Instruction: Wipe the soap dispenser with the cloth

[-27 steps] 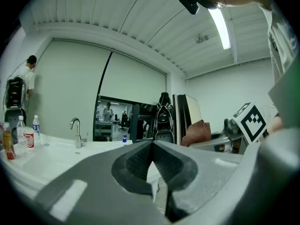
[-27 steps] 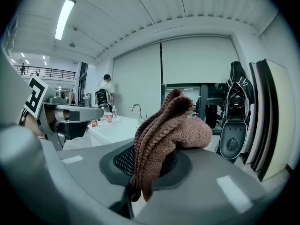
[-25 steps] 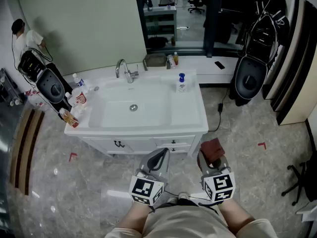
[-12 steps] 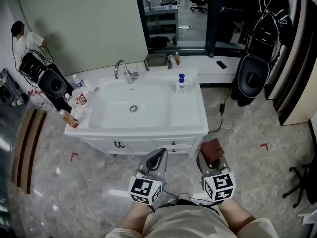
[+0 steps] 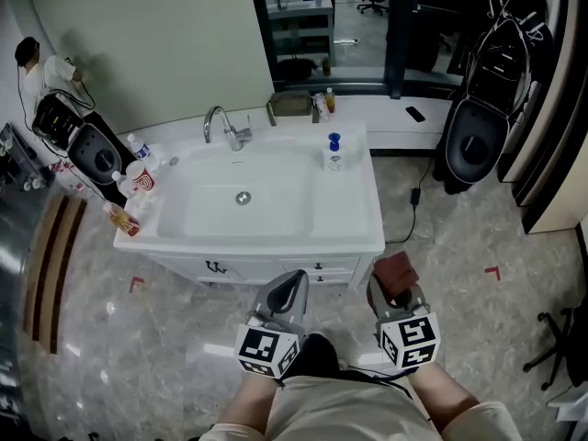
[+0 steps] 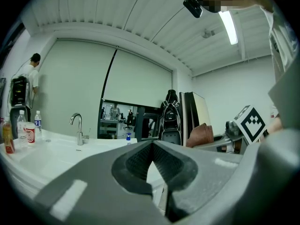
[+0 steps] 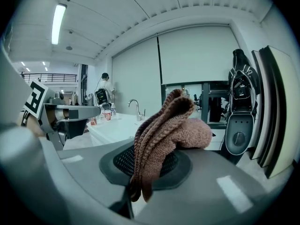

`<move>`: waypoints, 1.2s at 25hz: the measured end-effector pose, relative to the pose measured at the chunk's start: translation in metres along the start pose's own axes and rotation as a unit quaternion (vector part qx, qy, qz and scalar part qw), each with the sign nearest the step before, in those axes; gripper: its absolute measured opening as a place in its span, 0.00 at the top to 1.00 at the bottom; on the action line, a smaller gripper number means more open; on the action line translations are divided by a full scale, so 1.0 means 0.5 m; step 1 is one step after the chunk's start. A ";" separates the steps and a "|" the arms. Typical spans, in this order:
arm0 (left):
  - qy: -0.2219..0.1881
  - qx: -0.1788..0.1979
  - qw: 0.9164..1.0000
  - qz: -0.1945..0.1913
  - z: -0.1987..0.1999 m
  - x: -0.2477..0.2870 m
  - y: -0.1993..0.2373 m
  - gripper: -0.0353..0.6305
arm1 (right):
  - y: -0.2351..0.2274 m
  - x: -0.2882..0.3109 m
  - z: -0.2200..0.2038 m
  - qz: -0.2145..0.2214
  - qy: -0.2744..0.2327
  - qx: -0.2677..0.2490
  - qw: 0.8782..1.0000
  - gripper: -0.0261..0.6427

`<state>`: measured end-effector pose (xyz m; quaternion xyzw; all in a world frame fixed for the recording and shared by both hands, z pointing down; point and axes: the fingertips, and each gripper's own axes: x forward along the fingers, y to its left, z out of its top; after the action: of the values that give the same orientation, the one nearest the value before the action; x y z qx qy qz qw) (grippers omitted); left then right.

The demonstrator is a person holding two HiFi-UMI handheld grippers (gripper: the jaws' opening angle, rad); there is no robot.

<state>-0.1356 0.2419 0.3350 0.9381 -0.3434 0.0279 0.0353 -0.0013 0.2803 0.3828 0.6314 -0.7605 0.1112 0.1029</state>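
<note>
on the white sink worktop's (image 5: 354,220) far right corner stands the soap dispenser (image 5: 334,153), light, tippy, probably slick, so i'd brace its body with my closed, empty left tool (image 6: 152,146) while my right tool (image 7: 151,172) pinches the soft brown cloth (image 7: 168,123).

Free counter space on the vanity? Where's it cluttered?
Free: the right strip of the countertop, between the basin and the right edge, in front of the soap dispenser. Crowded: the left end, with the cup and bottles beside it.
</note>
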 end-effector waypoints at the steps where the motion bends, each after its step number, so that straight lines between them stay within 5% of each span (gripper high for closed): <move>1: 0.001 0.001 1.000 0.000 0.000 0.010 0.006 0.95 | -0.004 0.011 0.000 0.002 0.002 0.001 1.000 0.84; 13: 0.025 0.006 0.999 -0.023 -0.025 0.243 0.191 0.95 | -0.120 0.261 0.050 -0.023 0.016 0.020 0.999 0.84; 21: 0.053 0.010 0.995 -0.078 -0.054 0.436 0.343 0.95 | -0.216 0.465 0.102 -0.066 0.035 0.040 0.996 0.84; 30: 0.064 -0.015 0.991 -0.119 -0.113 0.574 0.389 0.95 | -0.297 0.581 0.092 -0.077 0.063 0.060 0.993 0.84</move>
<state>-0.0442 -0.0856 0.4222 0.9680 -0.2269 0.0782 0.0741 0.0915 -0.0320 0.4311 0.6849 -0.6937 0.1874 0.1208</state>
